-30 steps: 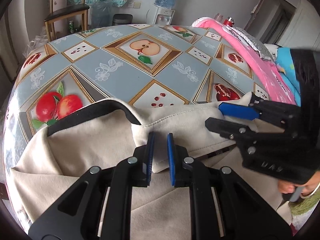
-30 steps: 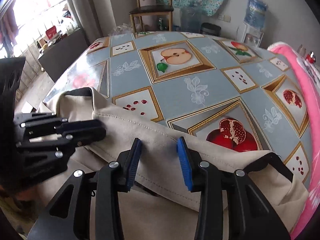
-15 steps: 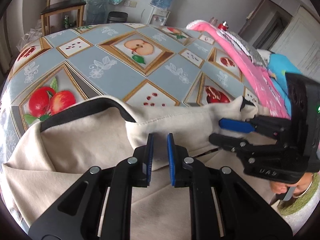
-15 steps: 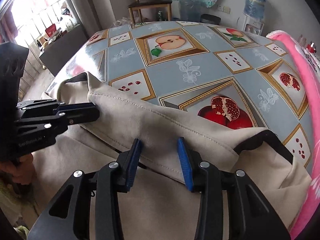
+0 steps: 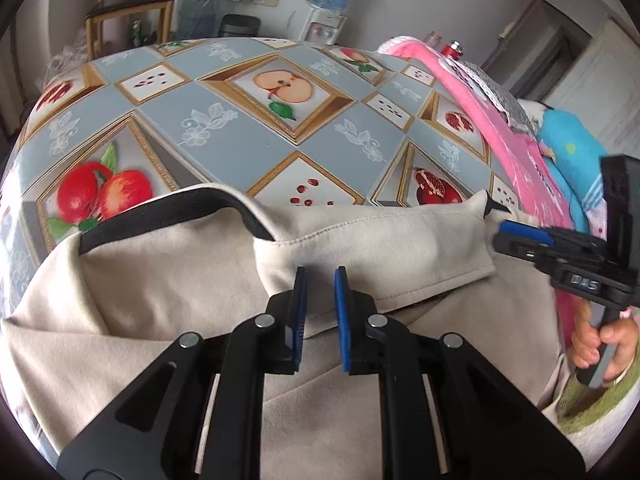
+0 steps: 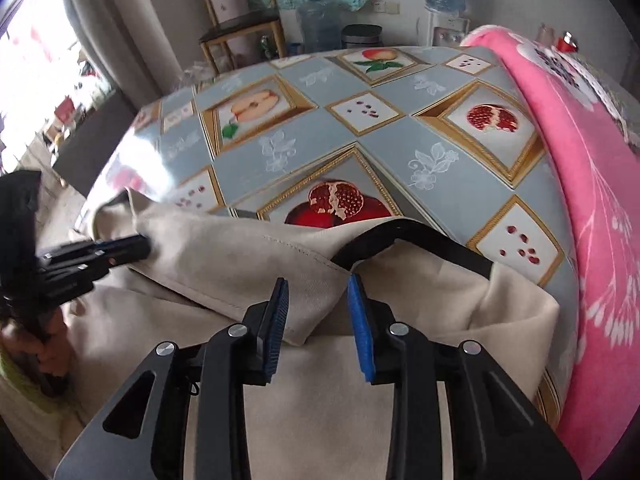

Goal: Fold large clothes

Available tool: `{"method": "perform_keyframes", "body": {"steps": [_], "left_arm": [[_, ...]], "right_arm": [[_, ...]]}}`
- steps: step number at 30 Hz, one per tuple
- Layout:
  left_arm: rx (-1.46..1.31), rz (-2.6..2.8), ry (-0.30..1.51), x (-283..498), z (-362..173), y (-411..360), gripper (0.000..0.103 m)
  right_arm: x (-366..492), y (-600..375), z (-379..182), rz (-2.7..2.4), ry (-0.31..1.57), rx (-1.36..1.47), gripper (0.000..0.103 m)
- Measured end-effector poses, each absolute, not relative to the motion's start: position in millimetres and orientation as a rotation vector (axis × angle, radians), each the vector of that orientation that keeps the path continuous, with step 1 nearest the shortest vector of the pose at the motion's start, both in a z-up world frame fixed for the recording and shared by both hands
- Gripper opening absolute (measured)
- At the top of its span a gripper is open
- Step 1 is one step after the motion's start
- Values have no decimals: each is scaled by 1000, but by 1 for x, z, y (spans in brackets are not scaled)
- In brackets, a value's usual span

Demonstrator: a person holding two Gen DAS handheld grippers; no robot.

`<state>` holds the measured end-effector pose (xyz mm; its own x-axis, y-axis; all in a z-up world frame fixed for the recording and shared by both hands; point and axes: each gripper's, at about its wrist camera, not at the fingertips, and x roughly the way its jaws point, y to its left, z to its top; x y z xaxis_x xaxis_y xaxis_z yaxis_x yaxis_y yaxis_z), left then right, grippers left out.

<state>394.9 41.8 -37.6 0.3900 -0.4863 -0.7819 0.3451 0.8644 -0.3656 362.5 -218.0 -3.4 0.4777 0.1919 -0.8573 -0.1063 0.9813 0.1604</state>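
While the big beige cloth garment with black trim (image 5: 160,280) is lying spread over the near edge of the table, a person is working on it with a black two-finger tool in each hand. The table is wearing a glossy grey-blue oilcloth printed with framed apples and pomegranates (image 5: 240,132), and the garment is covering only its near part, with the rest of it hanging off towards the person. A stitched flap of the fabric is lying folded back across the garment, running from side to side.

The left gripper (image 5: 320,276) is pointing down at the left part of that flap. Its blue pads are standing close together with the flap's edge between them, and from the other side its tips are looking clenched on the fabric, so it is pinching the garment.

The right gripper (image 6: 316,284) is sitting further along, at the flap's right end, just beside a black-trimmed opening. Its jaws have just been closing a little, yet they are standing clearly apart; the flap's corner is lying between the pads without being pressed, so the hold there is loose. A bare hand (image 5: 604,344) is wrapping around its handle.

Along the right side of the table a bright pink blanket with white patterns (image 6: 580,160) is lying in a long heap, near the garment's right corner. Beyond the table a wooden chair with a dark seat (image 5: 128,4) is standing by the wall.
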Motion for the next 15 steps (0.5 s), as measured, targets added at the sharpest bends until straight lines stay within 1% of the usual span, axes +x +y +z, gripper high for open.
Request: {"method": "perform_keyframes", "body": {"steps": [1,2,3,4,6,7,8,10,13,15], "left_arm": [[-162,-524,1040,393,-32,44,18],[-168,-521,1033,390,-27,47,22],[-167,-517,1017,386,-17,50,30],[-160,-512,1000,380,-7,53,33],[-130,-486,970,364,16,62,43],[-120,-476,960,356,26,68,48],[-112,-467,948,347,36,74,51],[-84,-434,915,320,56,91,62],[-47,-377,867,279,71,117,66],[-57,-338,857,253,72,136,67]], "right_arm": [[359,-222,2,184,1050,114,34],[353,-228,10,192,1041,155,47],[347,-233,17,196,1036,187,54],[341,-237,23,201,1031,214,62],[322,-244,38,233,1015,241,65],[314,-246,43,246,1011,243,70],[302,-248,49,258,1007,239,75],[278,-245,57,290,997,217,76],[247,-235,60,352,999,193,76],[228,-226,56,397,1016,192,76]]}}
